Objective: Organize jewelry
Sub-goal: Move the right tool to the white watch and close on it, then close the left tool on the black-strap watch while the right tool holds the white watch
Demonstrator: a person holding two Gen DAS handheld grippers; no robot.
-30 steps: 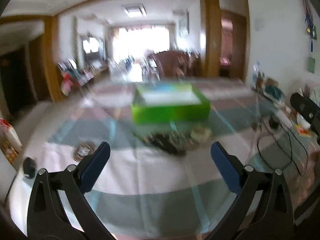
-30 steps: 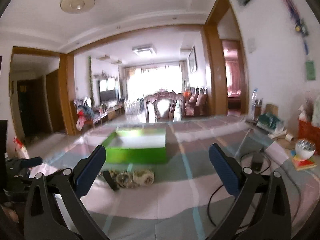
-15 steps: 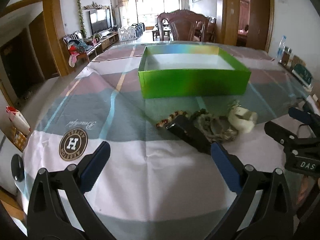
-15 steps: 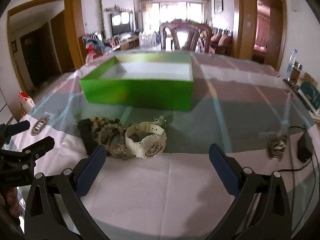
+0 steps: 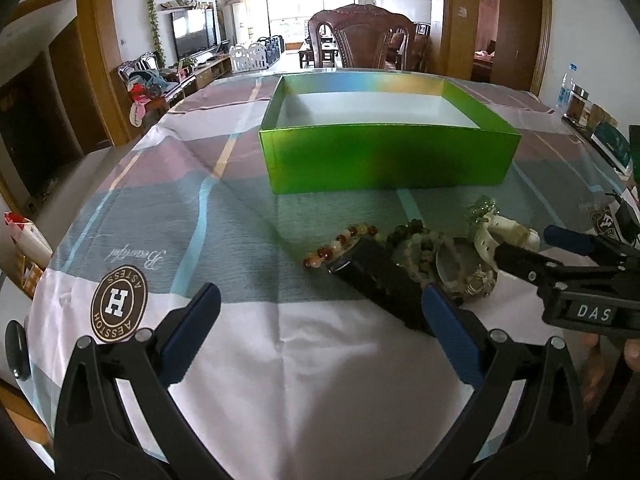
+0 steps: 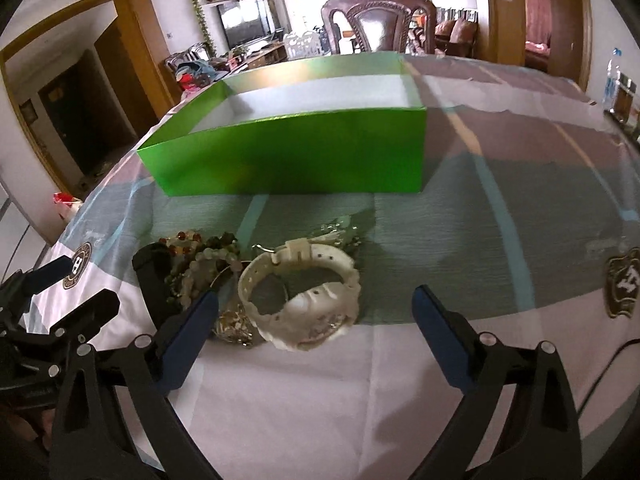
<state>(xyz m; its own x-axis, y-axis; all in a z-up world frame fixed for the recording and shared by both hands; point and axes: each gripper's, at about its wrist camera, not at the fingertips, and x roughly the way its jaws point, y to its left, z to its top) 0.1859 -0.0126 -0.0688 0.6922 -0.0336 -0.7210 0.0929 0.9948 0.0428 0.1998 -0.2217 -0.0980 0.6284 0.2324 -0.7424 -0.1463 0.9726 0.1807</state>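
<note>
So we've put nothing away yet: the green box [image 6: 288,152], just past the pile, looks empty. Our right gripper [image 6: 316,320] has just been closing a bit but is wide open w/ nothing held; the white watch [image 6: 304,296] sits right ahead between its fingers. Left gripper [image 5: 320,320] is open too, empty, beads [image 5: 340,244] just ahead.

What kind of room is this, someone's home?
Most likely a family home's dining area opening into a living room: a carved wooden chair stands at a table with a checked tablecloth, and a television stands by the far wall.
</note>
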